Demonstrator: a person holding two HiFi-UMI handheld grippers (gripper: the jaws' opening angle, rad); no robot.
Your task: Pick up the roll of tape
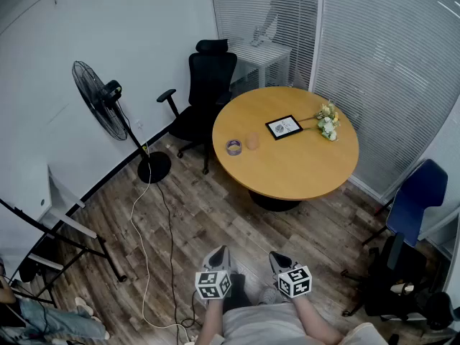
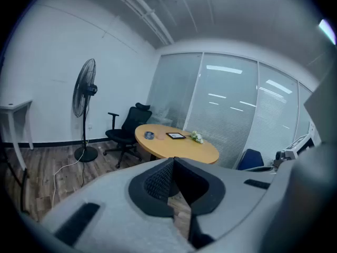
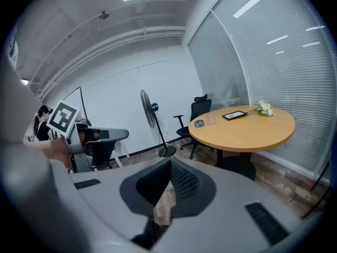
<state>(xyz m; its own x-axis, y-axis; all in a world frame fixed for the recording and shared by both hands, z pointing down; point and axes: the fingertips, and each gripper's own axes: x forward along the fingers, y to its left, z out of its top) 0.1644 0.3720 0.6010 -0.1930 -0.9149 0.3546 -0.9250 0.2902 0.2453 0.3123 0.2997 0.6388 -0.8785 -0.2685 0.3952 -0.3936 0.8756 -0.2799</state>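
The left gripper [image 1: 221, 254] and right gripper [image 1: 279, 259] were closed and empty, held near the body, since the tape [image 1: 233, 146] lay far off at the left edge of the table [image 1: 302, 167], evidently beyond reach.

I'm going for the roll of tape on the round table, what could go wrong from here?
The fan cable trails across the floor near your path: you might trip.
The small cup stands right beside the roll of tape; a careless reach may knock it.
The left gripper and right gripper are both shut; open one first.
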